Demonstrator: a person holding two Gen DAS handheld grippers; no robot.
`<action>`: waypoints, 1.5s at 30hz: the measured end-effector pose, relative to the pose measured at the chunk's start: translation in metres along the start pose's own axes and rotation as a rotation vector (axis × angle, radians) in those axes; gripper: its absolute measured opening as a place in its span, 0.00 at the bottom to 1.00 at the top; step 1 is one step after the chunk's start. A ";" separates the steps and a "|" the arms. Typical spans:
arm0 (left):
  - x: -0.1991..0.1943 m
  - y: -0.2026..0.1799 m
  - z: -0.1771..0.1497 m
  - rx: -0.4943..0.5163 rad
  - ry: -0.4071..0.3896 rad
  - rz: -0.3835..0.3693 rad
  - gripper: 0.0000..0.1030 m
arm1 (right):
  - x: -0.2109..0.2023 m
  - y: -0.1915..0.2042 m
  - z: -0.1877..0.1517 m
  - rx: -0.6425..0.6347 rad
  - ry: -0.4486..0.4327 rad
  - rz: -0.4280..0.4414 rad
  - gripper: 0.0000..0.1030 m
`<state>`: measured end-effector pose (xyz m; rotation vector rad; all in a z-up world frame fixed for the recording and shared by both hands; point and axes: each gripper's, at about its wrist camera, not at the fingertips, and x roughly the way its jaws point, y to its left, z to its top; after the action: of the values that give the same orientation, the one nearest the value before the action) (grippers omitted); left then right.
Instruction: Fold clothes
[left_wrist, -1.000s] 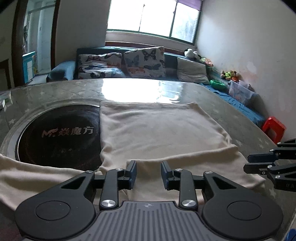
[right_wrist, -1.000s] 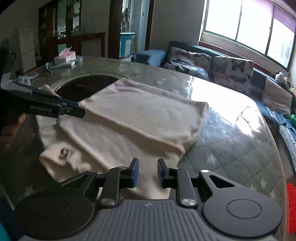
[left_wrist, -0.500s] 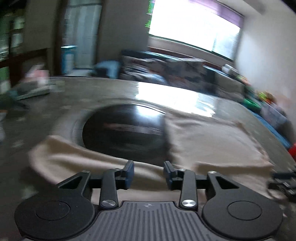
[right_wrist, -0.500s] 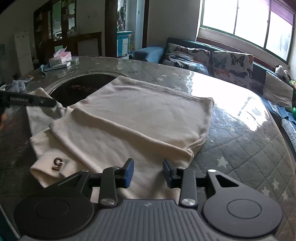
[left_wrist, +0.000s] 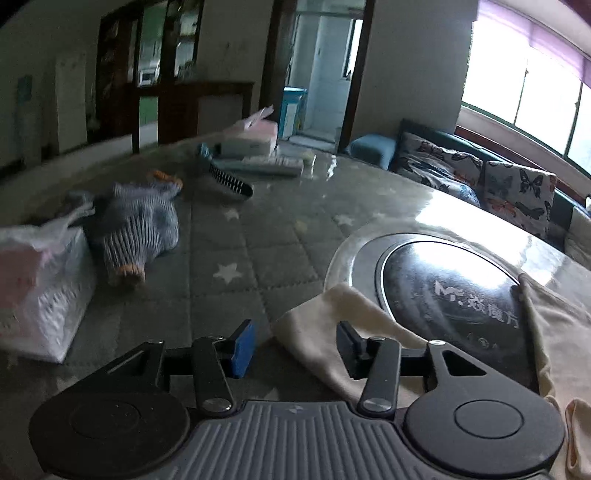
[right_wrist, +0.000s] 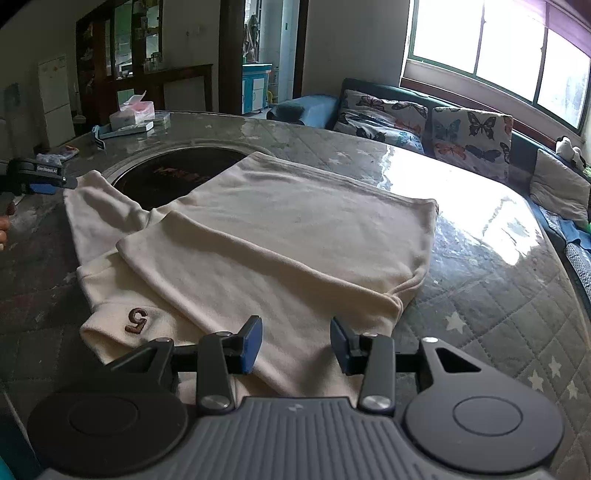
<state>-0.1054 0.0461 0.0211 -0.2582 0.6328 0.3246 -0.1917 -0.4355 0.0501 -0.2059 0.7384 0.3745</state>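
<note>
Between the spread jaws of the left gripper (left_wrist: 293, 345) lies the cuff end of a cream sleeve (left_wrist: 332, 321), nothing pinched; whether the pads touch the cloth is hard to tell. At two o'clock from those jaws sits the round black induction plate (left_wrist: 454, 291) set in the quilted table cover (left_wrist: 221, 236), its white lettering partly under the cloth. At ten o'clock a striped knit garment (left_wrist: 136, 229) lies crumpled, with a white plastic bag (left_wrist: 33, 288) at nine o'clock cut off by the frame edge. At eleven o'clock a black comb (left_wrist: 231, 182) and a tissue box (left_wrist: 251, 138) are blurred.

The right gripper (right_wrist: 295, 341) also has its jaws wide apart and empty, hovering over the near edge of the cream sweatshirt (right_wrist: 280, 236). That garment lies flat on the table with one side folded over; a brown "5" patch (right_wrist: 136, 319) shows at ten o'clock. In the right wrist view the left gripper (right_wrist: 55, 177) appears at ten o'clock by the sleeve end, its jaw gap not discernible there. Butterfly cushions (right_wrist: 469, 134) line the sofa at one o'clock.

Compared with a second ago, the left gripper has swung from the sweatshirt's body out to the sleeve end, and both pairs of jaws have opened wider.
</note>
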 end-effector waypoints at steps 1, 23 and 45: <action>0.002 0.002 0.000 -0.011 0.006 -0.002 0.45 | 0.000 0.000 0.000 0.001 0.000 0.000 0.40; -0.112 -0.136 0.011 0.167 -0.091 -0.685 0.09 | -0.016 -0.007 -0.008 0.071 -0.053 -0.006 0.40; -0.111 -0.224 -0.088 0.446 0.153 -0.905 0.34 | -0.036 -0.044 -0.024 0.220 -0.065 -0.096 0.39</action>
<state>-0.1530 -0.2133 0.0508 -0.1191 0.6588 -0.7065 -0.2131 -0.4928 0.0597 -0.0209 0.6970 0.2055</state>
